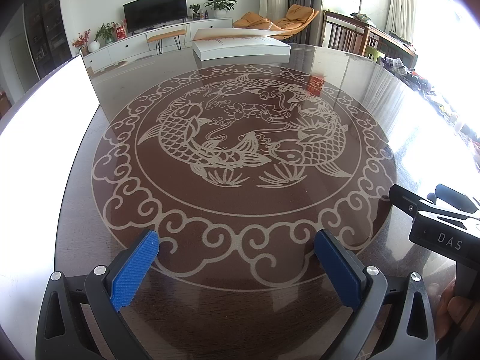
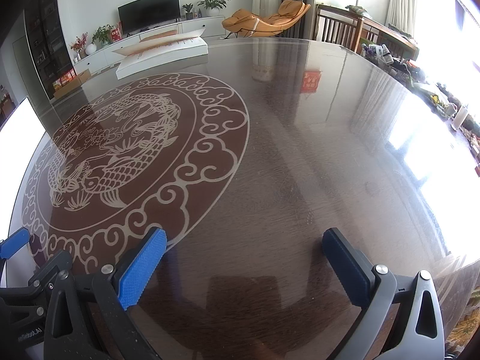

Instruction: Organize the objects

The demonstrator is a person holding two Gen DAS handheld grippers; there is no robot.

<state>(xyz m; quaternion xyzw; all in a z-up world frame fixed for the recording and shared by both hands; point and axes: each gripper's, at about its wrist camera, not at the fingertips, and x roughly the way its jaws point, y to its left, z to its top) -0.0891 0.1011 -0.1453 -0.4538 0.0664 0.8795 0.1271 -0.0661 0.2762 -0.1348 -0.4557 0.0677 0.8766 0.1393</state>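
A thick white book (image 1: 240, 46) lies at the far edge of the round table, its cover lifted a little; the right wrist view shows the same book (image 2: 163, 51) at the far left. My left gripper (image 1: 237, 240) is open over the near rim of the fish-patterned glass disc (image 1: 240, 156), nothing between its blue pads (image 1: 135, 270). My right gripper (image 2: 244, 237) is open above bare dark wood right of the disc (image 2: 135, 150), also holding nothing. The right gripper's black body (image 1: 438, 225) shows at the right edge of the left wrist view.
A white sheet or board (image 1: 45, 114) lies on the table's left side. A hand (image 1: 456, 309) holds the right tool. Beyond the table stand a wooden chair (image 1: 345, 33), a cluttered sideboard (image 1: 420, 72), an orange lounge chair (image 1: 279, 21) and a TV cabinet (image 1: 156, 39).
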